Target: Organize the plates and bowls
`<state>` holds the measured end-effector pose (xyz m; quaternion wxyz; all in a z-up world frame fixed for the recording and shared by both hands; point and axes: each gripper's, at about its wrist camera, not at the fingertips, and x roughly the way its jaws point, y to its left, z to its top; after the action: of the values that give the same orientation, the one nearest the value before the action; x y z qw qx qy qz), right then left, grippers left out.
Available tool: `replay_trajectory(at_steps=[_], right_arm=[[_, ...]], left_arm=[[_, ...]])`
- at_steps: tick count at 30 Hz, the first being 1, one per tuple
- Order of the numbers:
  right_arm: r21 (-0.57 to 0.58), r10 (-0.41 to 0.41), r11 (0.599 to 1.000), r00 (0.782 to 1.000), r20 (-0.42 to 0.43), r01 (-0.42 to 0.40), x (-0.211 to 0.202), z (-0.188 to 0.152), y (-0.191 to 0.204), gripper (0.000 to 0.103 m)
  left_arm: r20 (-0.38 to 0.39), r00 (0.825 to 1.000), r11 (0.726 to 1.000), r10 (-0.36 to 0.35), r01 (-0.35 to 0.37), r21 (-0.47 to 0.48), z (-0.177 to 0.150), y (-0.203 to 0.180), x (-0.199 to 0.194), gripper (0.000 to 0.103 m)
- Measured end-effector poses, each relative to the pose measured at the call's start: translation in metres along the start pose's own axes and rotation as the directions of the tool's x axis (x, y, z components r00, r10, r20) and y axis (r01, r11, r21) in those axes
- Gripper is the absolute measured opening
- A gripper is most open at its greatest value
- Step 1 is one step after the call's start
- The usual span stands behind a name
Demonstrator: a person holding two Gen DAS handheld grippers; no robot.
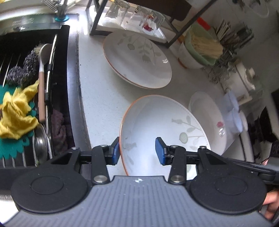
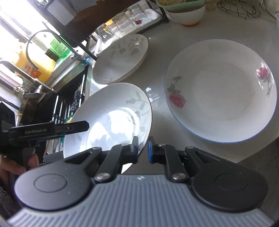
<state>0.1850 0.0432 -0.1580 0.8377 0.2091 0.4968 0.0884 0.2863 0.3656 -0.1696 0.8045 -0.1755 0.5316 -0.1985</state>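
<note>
Your right claw [image 2: 143, 151] is closed on the near rim of the leaf plate [image 2: 111, 120], jaws pinched on either side of the edge, and the plate sits tilted with its far side raised off the counter [image 2: 157, 73]. Your left claw [image 1: 137, 151] stands wide open, jaws straddling the opposite rim of that same plate [image 1: 162, 132], one pad outside the edge and one over the well; it grips nothing. Judged from this, you are mid-lift on this plate, and its likely destination is the matching leaf plate [image 1: 137, 59] lying further back by the rack [image 1: 132, 19]. The next move calls for either closing the left claw to share the load or drawing it clear, then carrying the plate level and setting it squarely on its twin. The rose plate [image 2: 221, 90] lies flat on the counter just beside, to the right, and awaits its own turn. Hazards: a single rim pinch on glazed ware may slip; the sink [image 1: 34, 97] lies close on the left; upturned glasses [image 1: 118, 12] on the rack and a bowl stack [image 1: 197, 50] stand near the destination.
</note>
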Motion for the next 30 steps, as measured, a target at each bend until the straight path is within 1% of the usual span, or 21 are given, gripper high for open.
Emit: replay_trajectory(at_steps=[2,3,8,12,15,21,25,30], right_arm=[[-0.012,0.008,1.000,1.000,0.018,-0.008,-0.010,0.003,0.001,0.014],[-0.011,0.011,1.000,1.000,0.029,-0.010,-0.015,0.005,0.000,0.014],[0.000,0.032,0.999,0.995,0.098,-0.032,-0.041,0.017,-0.006,0.014],[-0.003,0.041,0.999,0.989,0.140,-0.041,-0.054,0.026,-0.016,0.014],[-0.019,0.033,0.999,0.987,0.156,-0.031,-0.060,0.034,-0.025,0.014],[-0.017,0.037,0.999,0.986,0.163,-0.034,-0.068,0.048,-0.059,0.014],[-0.028,0.049,0.999,0.988,0.147,-0.046,-0.069,0.056,-0.084,0.014],[-0.034,0.067,0.997,0.991,0.116,-0.063,-0.065,0.065,-0.117,0.014]], left_arm=[[0.007,1.000,0.999,-0.023,0.024,-0.030,-0.001,-0.004,-0.008,0.047],[0.011,0.999,0.999,-0.031,0.031,-0.031,-0.001,-0.008,-0.011,0.047],[0.041,0.998,0.999,-0.051,0.050,0.007,0.003,-0.037,-0.027,0.047],[0.058,0.997,0.998,-0.056,0.055,0.029,0.007,-0.060,-0.027,0.047],[0.061,0.997,0.998,-0.046,0.044,0.035,0.008,-0.078,-0.020,0.047],[0.056,0.998,0.999,-0.032,0.029,0.040,0.006,-0.110,0.003,0.047],[0.049,0.999,0.997,0.003,-0.006,0.076,0.007,-0.134,0.020,0.047],[0.007,0.998,0.995,0.066,-0.066,0.078,0.005,-0.156,0.054,0.047]])
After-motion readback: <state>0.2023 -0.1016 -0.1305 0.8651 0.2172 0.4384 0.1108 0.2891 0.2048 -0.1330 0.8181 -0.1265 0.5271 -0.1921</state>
